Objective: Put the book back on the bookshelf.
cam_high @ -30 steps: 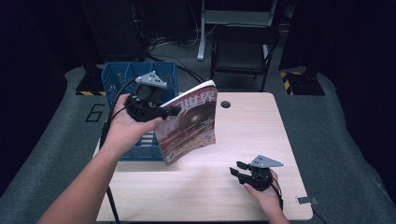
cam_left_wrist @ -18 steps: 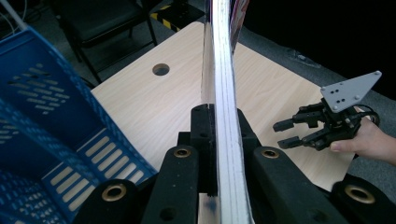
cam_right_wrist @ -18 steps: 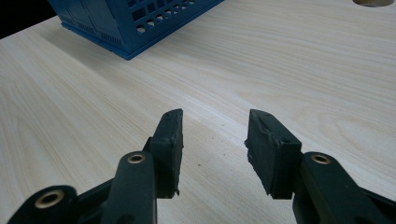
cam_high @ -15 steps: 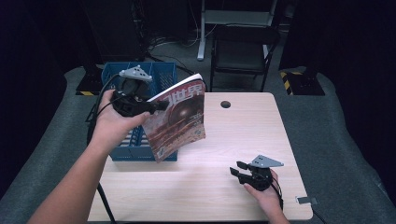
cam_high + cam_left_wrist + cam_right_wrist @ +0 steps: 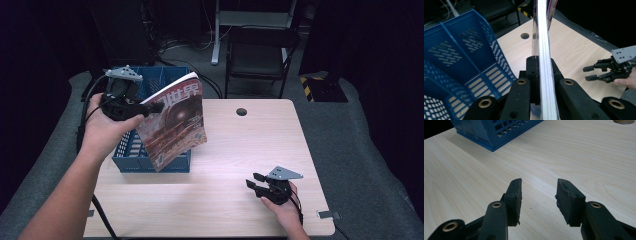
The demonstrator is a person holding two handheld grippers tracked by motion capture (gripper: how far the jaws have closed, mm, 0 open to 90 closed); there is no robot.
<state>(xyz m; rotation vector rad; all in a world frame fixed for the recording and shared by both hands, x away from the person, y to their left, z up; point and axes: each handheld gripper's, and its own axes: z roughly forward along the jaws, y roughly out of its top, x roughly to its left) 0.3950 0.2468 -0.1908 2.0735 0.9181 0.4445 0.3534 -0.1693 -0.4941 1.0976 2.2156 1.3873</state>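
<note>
Left gripper (image 5: 131, 111) fingers clamp our magazine (image 5: 175, 122) by its edge, holding it upright above the blue basket (image 5: 150, 160), likely for filing | right gripper (image 5: 257, 182) rests on the table (image 5: 240, 150), fingers apart, empty.

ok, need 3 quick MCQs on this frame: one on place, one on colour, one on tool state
1. Where is the magazine?
A. flat on the table
B. held up beside the crate
C. on the chair

2. What colour is the crate?
A. red
B. grey
C. blue

3. How does the right tool stand?
A. open, nothing between its jaws
B. shut on the magazine
C. shut on the crate rim

Key: 1 B, the left tool clamps its edge in the air by the crate. 2 C, blue slotted walls. 3 A, a bare gap over the table.
</note>
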